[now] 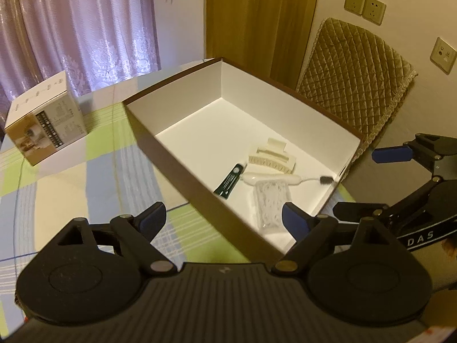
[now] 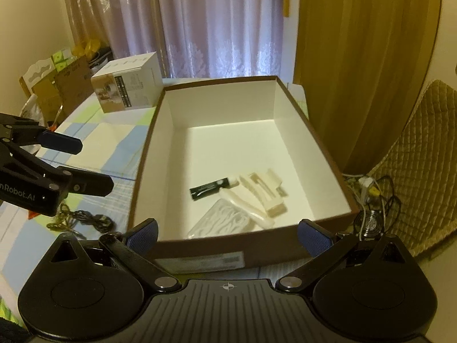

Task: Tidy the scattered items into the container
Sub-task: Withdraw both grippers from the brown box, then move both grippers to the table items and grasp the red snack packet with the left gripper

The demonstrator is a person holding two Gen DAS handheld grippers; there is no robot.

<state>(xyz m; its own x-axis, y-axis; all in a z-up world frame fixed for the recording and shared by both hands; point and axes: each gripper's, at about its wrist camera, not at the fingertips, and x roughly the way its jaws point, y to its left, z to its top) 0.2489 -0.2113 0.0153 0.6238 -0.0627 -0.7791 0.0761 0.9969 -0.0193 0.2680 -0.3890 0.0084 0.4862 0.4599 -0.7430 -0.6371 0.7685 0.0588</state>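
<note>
Right gripper [image 2: 227,235] spread wide before box [image 2: 200,253] near wall, far half bare

This is a room in a home. Ahead of the tongs hang mauve patterned curtains [image 2: 217,25] over a window, with a heavier ochre drape [image 2: 362,57] to their right. The counter [image 1: 57,183] wears a checked cloth in green, blue and cream, as a household table would. Right of the tongs a quilted gold cover [image 1: 351,85] leans against a cream wall fitted with wall sockets [image 1: 365,7]. Far left of the right tongs, cardboard boxes and bags [image 2: 57,85] are piled in a corner, and a tangle of cables with a power strip [image 2: 368,188] lies on the floor
</note>
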